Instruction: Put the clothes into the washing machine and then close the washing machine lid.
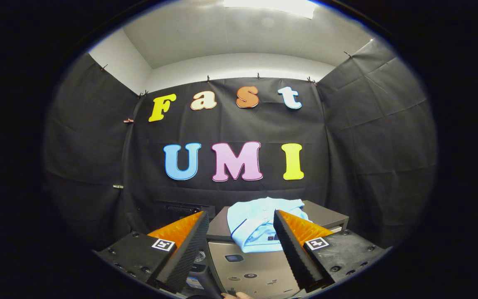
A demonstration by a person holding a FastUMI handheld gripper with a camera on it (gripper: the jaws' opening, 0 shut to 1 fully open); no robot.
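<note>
A light blue garment [255,224] with a dark trim lies crumpled on a dark low table [326,216], just beyond my fingertips and spilling over the near edge. My gripper [241,216] is open, its fingers spread wide with nothing between them. Below and between the fingers sits the grey top of the washing machine [255,270], with a small display and round buttons on its panel. Whether its lid is up or down I cannot tell from here.
Black cloth walls close the booth on three sides. A dark box-like object [181,209] stands at the back, left of the table. A fingertip of a person's hand [239,295] shows at the near edge of the machine.
</note>
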